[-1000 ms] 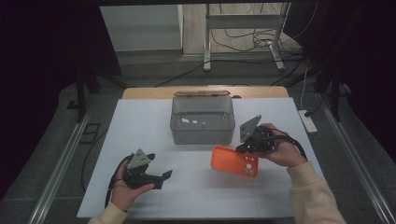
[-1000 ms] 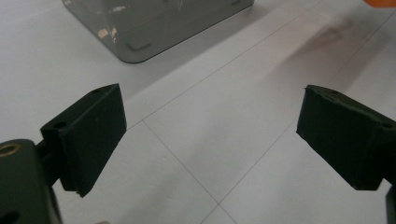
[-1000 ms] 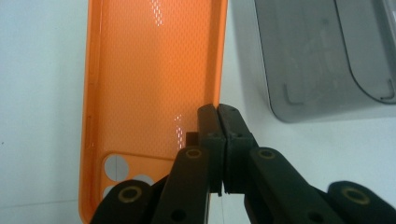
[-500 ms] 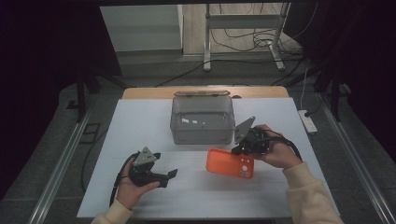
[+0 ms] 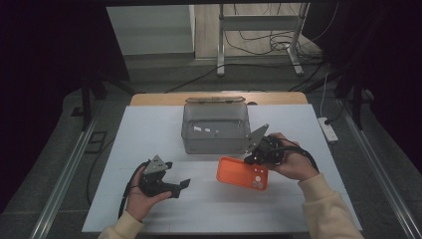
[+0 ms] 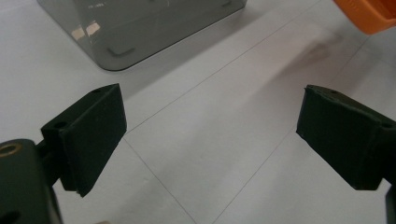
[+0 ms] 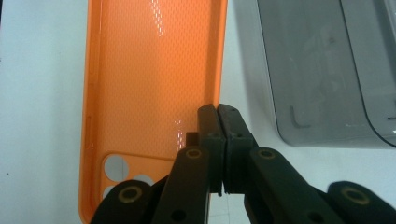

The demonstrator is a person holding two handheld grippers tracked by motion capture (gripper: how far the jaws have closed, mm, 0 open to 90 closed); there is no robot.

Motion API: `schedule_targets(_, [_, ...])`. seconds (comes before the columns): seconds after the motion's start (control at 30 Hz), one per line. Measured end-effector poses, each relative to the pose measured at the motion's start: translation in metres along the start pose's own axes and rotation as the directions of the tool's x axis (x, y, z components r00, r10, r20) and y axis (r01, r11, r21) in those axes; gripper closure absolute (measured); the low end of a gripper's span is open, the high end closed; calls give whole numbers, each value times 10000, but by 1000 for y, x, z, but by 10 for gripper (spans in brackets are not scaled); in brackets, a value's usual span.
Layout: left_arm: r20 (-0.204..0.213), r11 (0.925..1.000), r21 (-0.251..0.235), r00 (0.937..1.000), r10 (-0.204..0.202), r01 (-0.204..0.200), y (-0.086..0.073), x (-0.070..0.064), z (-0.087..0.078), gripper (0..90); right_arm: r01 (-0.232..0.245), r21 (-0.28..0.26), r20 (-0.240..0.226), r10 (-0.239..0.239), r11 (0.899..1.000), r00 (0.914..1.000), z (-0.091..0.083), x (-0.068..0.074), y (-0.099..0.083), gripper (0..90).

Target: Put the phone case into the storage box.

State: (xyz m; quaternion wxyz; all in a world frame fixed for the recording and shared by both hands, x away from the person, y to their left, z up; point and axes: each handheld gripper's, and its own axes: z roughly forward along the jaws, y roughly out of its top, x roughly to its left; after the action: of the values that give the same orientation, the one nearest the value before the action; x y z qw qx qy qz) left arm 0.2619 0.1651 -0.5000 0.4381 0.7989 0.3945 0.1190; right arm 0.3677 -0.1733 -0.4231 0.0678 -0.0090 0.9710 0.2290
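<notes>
The right gripper [image 7: 218,140] pinches the side wall of the orange phone case [image 7: 149,93], just beside the empty grey bin [image 5: 215,127]. The left gripper [image 6: 210,135] is spread wide, holding nothing.

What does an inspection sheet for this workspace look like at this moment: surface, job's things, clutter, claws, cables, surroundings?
Surface: white table top with thin seam lines, a wooden strip along its far edge.
Job's things: orange plastic phone case, open side up, camera holes at one end; grey translucent plastic bin beyond it, looks empty.
Clutter: nothing seen.
Claws: right claw shut on the phone case's side wall; left claw open, holding nothing, over bare table.
Cables: a black cable trails from the left claw; more cables on the floor beyond the table.
Surroundings: dark curtains, a metal stand, a white power strip on the floor at right.
</notes>
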Motion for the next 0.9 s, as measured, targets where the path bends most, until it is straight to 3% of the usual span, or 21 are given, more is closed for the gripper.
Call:
schedule_targets(0.33, [457,9998,-157,9989,-113,120,5,-6,-2,98,339,18,315,-339,9994,9989,-2,8,17,887])
schedule_targets(0.57, [1137,9981,-199,9919,-560,587,13,-12,2,123,508,49,409,-510,9987,9979,0,9,21,887])
schedule_targets(0.9, [1276,9988,-142,9908,-446,468,23,-18,9,126,579,99,612,-584,9983,9964,1,10,22,887])
